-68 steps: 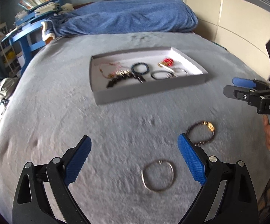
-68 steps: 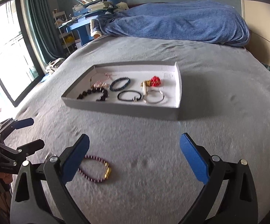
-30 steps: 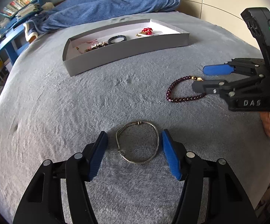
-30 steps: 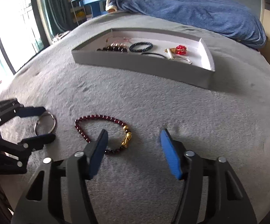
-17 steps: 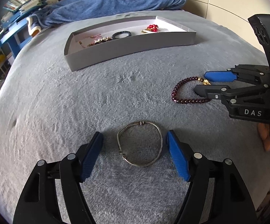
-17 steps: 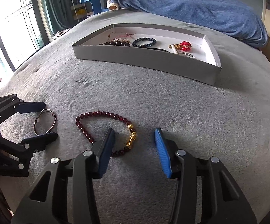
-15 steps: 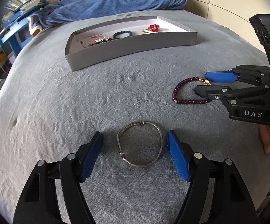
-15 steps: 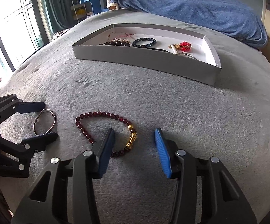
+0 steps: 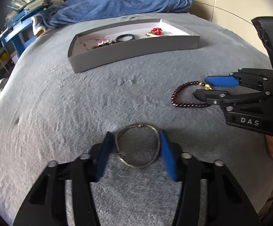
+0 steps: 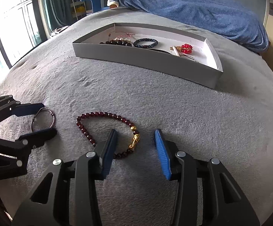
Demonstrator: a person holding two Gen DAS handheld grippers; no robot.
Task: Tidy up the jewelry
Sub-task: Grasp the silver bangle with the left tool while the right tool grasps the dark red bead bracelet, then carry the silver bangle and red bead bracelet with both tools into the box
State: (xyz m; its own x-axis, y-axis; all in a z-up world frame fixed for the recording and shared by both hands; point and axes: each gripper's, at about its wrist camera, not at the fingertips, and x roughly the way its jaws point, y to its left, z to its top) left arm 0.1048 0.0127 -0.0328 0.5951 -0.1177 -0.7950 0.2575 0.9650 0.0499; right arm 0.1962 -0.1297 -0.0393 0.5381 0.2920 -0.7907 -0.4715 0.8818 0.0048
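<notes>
A silver bangle (image 9: 138,145) lies on the grey bed cover between the blue pads of my left gripper (image 9: 135,150); the pads touch or nearly touch its two sides. It also shows in the right wrist view (image 10: 43,119). A dark red bead bracelet with a gold charm (image 10: 108,130) lies on the cover. My right gripper (image 10: 136,146) is open and straddles its gold charm end; it also shows in the left wrist view (image 9: 208,90), with the bracelet (image 9: 187,96) beside it.
A shallow grey tray (image 10: 145,60) with several bracelets and a red bead piece (image 10: 186,48) stands farther back on the bed, also seen in the left wrist view (image 9: 136,47). A blue blanket (image 10: 202,11) lies behind it. A window is at the left.
My left gripper's pads have closed in from wide apart to the sides of the silver bangle. My right gripper has narrowed around the charm end of the bead bracelet.
</notes>
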